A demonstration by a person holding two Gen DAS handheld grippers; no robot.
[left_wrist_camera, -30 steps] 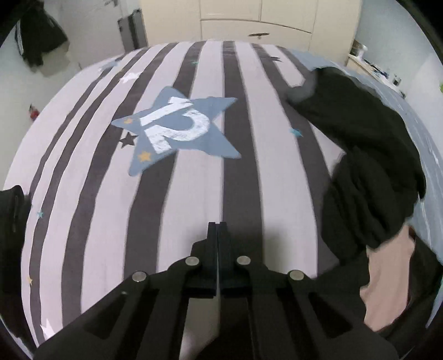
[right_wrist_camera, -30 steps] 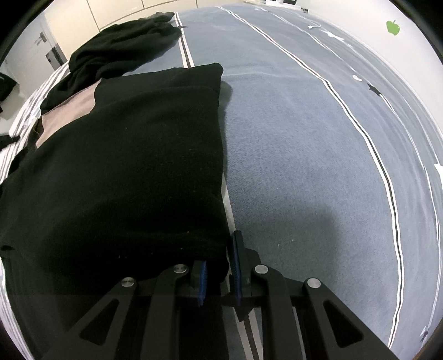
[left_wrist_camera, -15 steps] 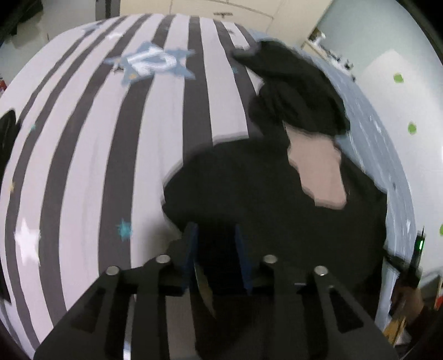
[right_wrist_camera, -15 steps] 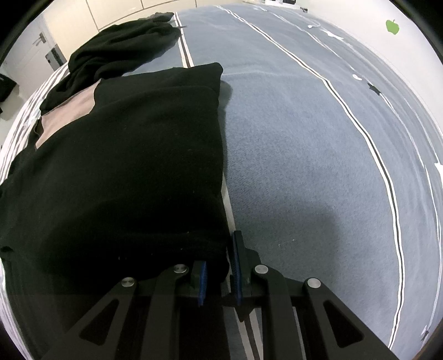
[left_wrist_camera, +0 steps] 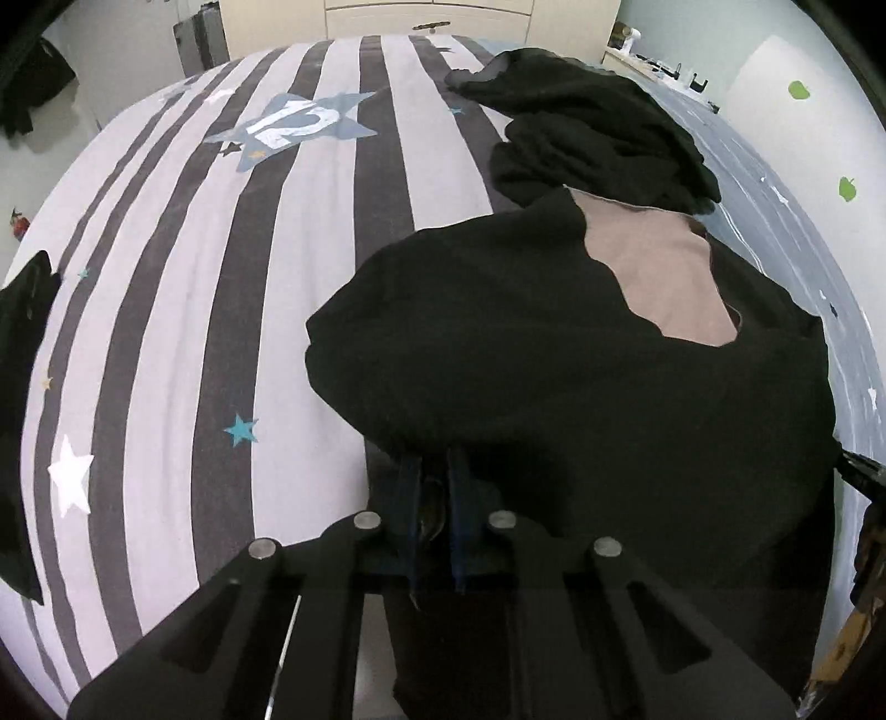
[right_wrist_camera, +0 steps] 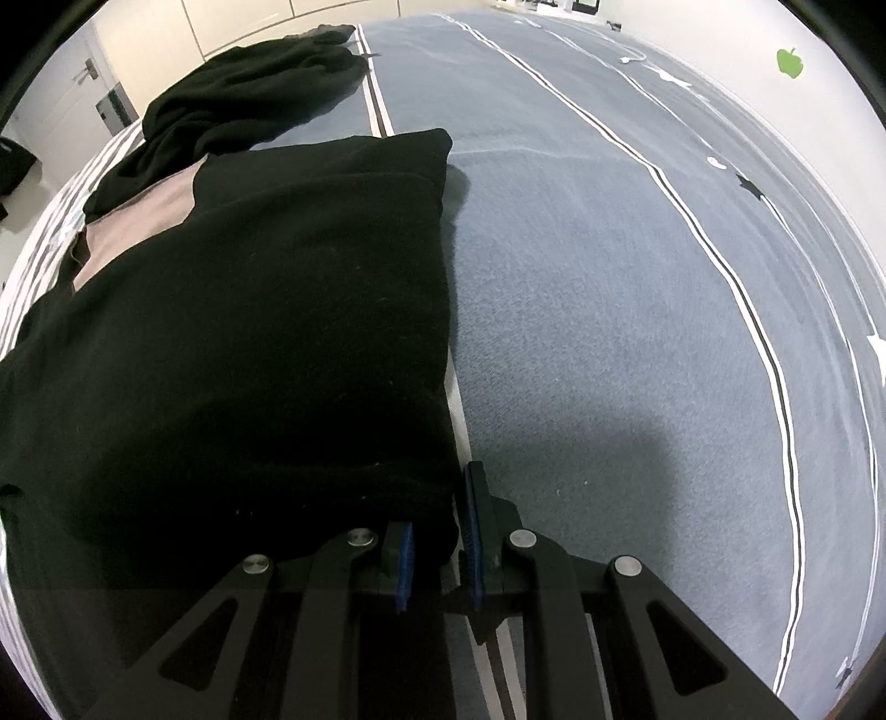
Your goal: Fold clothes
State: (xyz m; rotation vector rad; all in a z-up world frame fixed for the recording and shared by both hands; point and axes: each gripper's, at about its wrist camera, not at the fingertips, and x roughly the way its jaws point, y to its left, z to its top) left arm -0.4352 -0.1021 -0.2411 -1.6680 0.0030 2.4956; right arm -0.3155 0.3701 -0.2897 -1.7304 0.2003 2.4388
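A black garment [left_wrist_camera: 554, 376] lies flat on the bed, with a pinkish-beige patch [left_wrist_camera: 653, 277] showing at its far side. My left gripper [left_wrist_camera: 433, 487] is at the garment's near left edge, its jaws closing with a fold of black cloth pinched between the blue pads. In the right wrist view the same black garment [right_wrist_camera: 249, 332] fills the left half. My right gripper [right_wrist_camera: 437, 545] is shut on its near right corner, and cloth bulges between the pads.
A heap of other black clothes [left_wrist_camera: 587, 133] lies beyond the garment. The bed cover is striped grey and white [left_wrist_camera: 221, 277] with a blue star on the left, and plain blue [right_wrist_camera: 609, 304] on the right. Cupboards [left_wrist_camera: 432, 16] stand past the bed.
My left gripper moved from above the striped cover to the black garment's near edge, opened on the way, and closed on the cloth. The right gripper and its corner stayed still.
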